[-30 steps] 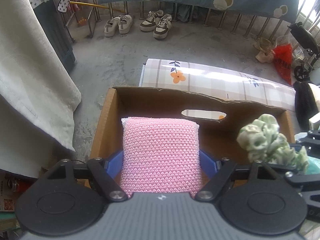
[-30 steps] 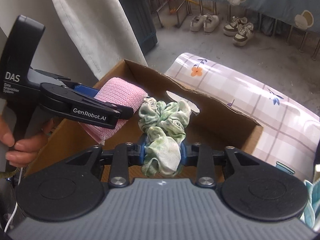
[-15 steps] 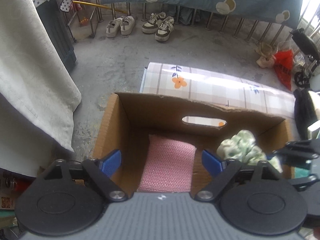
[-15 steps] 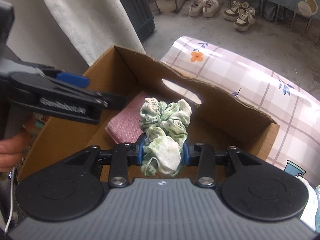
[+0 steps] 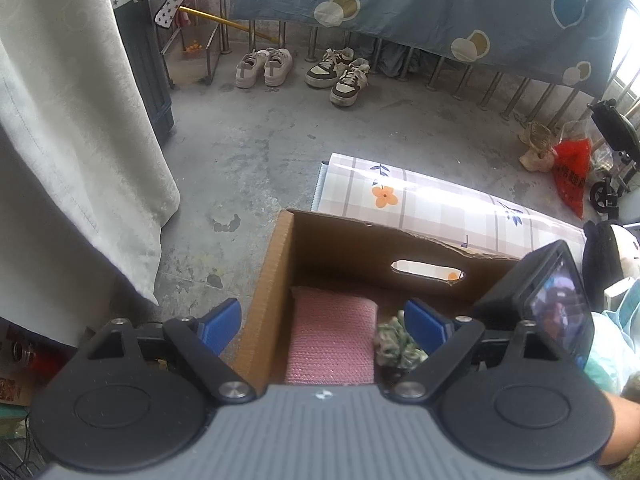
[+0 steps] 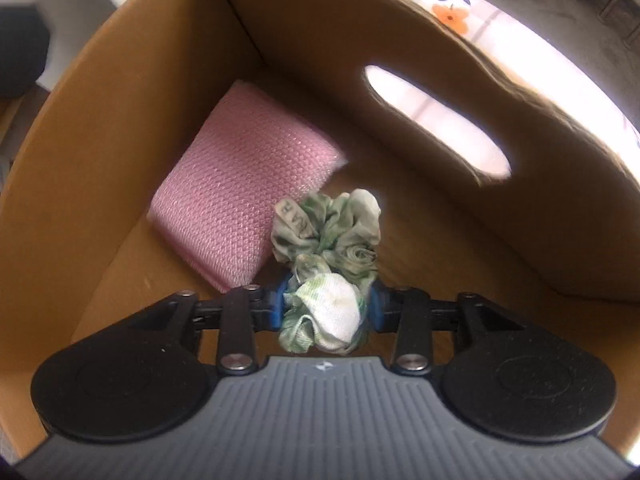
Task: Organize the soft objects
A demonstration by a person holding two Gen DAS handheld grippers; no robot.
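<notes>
A pink knitted pad [image 6: 244, 184] lies on the floor of a brown cardboard box [image 6: 120, 92], against its left wall; it also shows in the left wrist view [image 5: 332, 336]. My right gripper [image 6: 326, 308] is shut on a green-and-white scrunchie [image 6: 328, 256] and holds it low inside the box, just right of the pad. My left gripper [image 5: 322, 324] is open and empty, raised above the box's left wall [image 5: 264, 292]. The scrunchie [image 5: 396, 344] and the right gripper's body [image 5: 540, 304] show there too.
The box stands on a table with a checked floral cloth [image 5: 440, 204]. A white curtain [image 5: 60, 160] hangs at the left. Shoes [image 5: 304, 68] stand on the concrete floor beyond. A black-and-white plush [image 5: 608, 256] lies at the right.
My left gripper opened, let the pink pad drop into the box, then pulled up and back. My right gripper moved down into the box with the scrunchie.
</notes>
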